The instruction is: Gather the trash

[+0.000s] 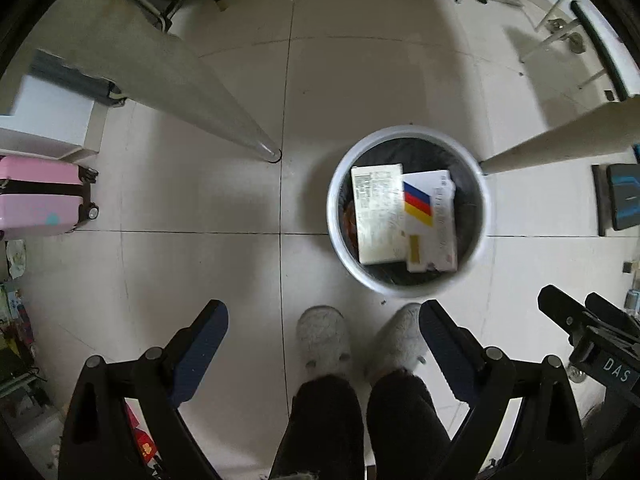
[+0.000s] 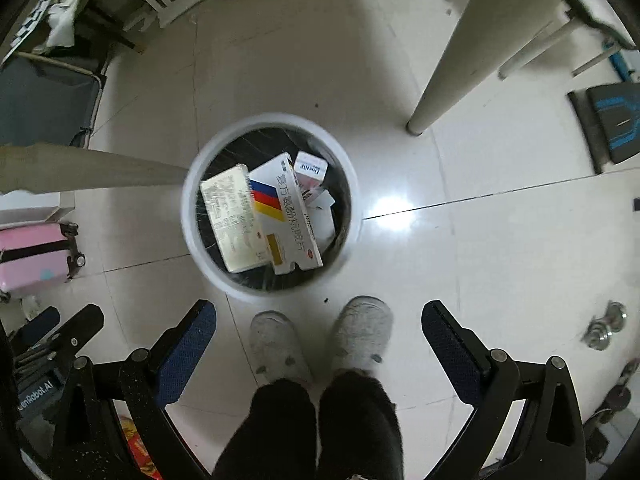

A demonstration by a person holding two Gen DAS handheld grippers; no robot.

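A round white trash bin with a black liner stands on the tiled floor; it also shows in the right wrist view. Inside lie a cream box, a white box with blue, red and yellow stripes, and a small white carton. My left gripper is open and empty, high above the floor, left of the bin. My right gripper is open and empty, above the floor near the bin. The right gripper also shows at the left wrist view's right edge.
The person's grey slippers stand just in front of the bin. Table legs rise on both sides. A pink suitcase is at left. A black-and-blue mat lies at right. Chairs and clutter line the far wall.
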